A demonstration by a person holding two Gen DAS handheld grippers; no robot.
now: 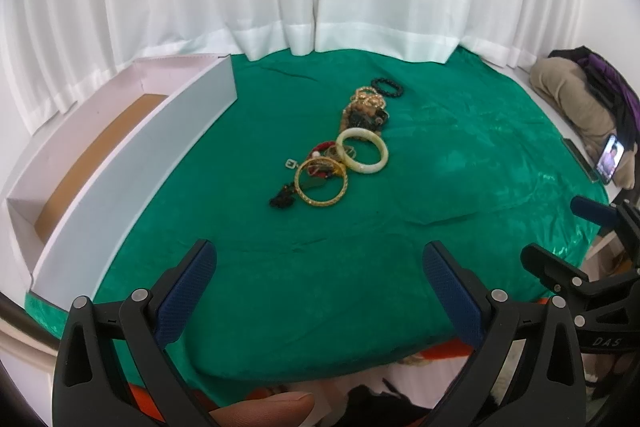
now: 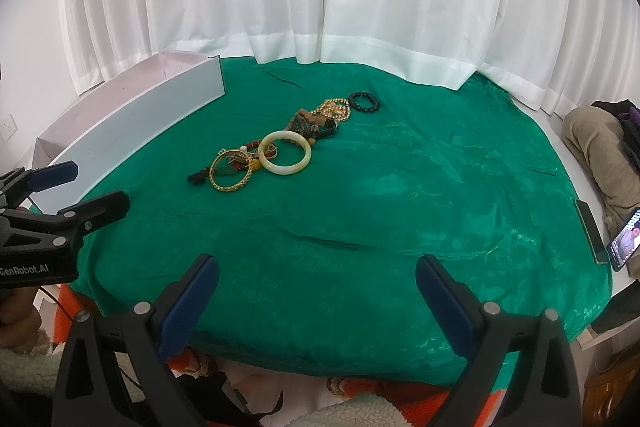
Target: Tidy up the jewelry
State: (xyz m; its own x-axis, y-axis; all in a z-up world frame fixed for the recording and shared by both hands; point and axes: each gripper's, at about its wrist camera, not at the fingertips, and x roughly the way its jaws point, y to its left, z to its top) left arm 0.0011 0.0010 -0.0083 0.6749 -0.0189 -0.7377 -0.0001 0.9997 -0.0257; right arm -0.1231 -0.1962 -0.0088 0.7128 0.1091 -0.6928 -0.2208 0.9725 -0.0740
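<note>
A row of jewelry lies on the green cloth [image 1: 440, 187]: a gold bangle [image 1: 321, 181], a pale jade bangle [image 1: 362, 151], a tangle of beads and chains [image 1: 366, 111], and a black bead bracelet [image 1: 387, 87] at the far end. The same row shows in the right wrist view, with the gold bangle [image 2: 232, 170], the jade bangle [image 2: 285, 152] and the black bracelet [image 2: 363, 102]. My left gripper [image 1: 320, 259] is open and empty, near the cloth's front edge. My right gripper [image 2: 318, 271] is open and empty, also at the front edge.
An open white box [image 1: 132, 163] with a brown floor stands along the cloth's left side, also seen in the right wrist view [image 2: 132, 131]. White curtains hang behind. A phone [image 1: 610, 158] and bundled clothes [image 1: 576, 95] lie at the right.
</note>
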